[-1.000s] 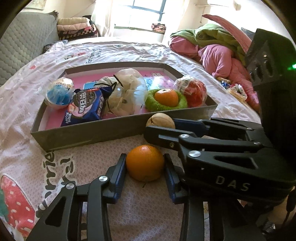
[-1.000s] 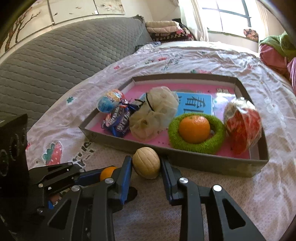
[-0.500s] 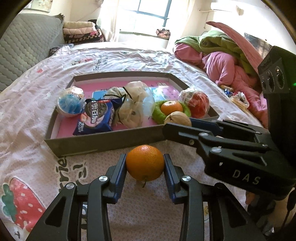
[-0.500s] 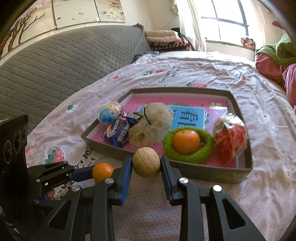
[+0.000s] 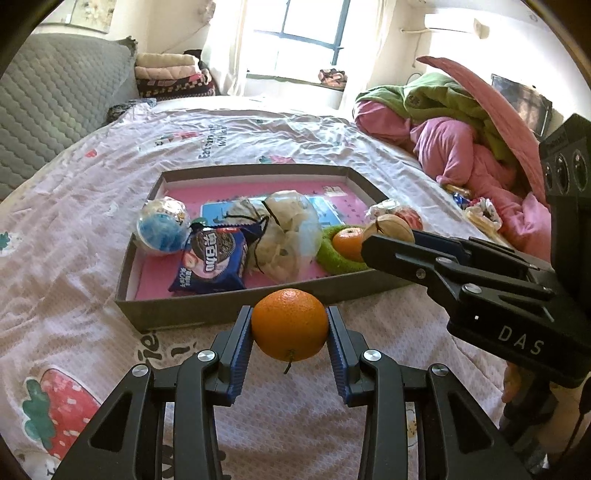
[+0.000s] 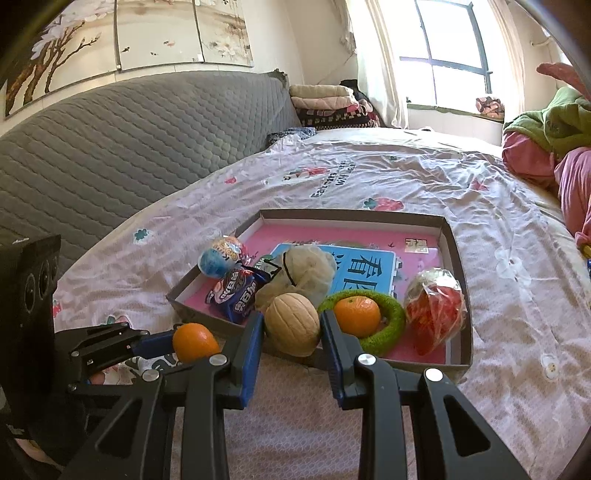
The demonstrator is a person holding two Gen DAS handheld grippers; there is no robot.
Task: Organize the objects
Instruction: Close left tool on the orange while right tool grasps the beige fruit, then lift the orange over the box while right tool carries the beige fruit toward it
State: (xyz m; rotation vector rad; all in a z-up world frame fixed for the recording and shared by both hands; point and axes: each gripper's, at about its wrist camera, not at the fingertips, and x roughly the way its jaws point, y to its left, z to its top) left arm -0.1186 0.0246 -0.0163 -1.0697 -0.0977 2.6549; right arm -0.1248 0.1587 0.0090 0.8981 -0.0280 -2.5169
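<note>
A grey quilted headboard point(image 6: 122, 147) stood at the left, with painted panels point(image 6: 147, 33) above it. The bed point(image 5: 258, 140) wore a pale strawberry-print sheet, lit by a window point(image 5: 303, 37). On it lay an open box point(image 5: 192, 314) of snacks. The left gripper point(image 5: 290, 328) had its fingers closed on an orange point(image 5: 290, 325) before the box. The right gripper point(image 6: 291, 326) clamped a tan ball point(image 6: 291, 323) at the box's near wall. Pink and green bedding point(image 5: 461, 122) was heaped at the right.

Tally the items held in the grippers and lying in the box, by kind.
Oranges: 2, one held, one in the green ring
Tan ridged ball: 1
Green ring: 1
Wrapped or bagged items: 4
Blue card: 1
Total: 9
</note>
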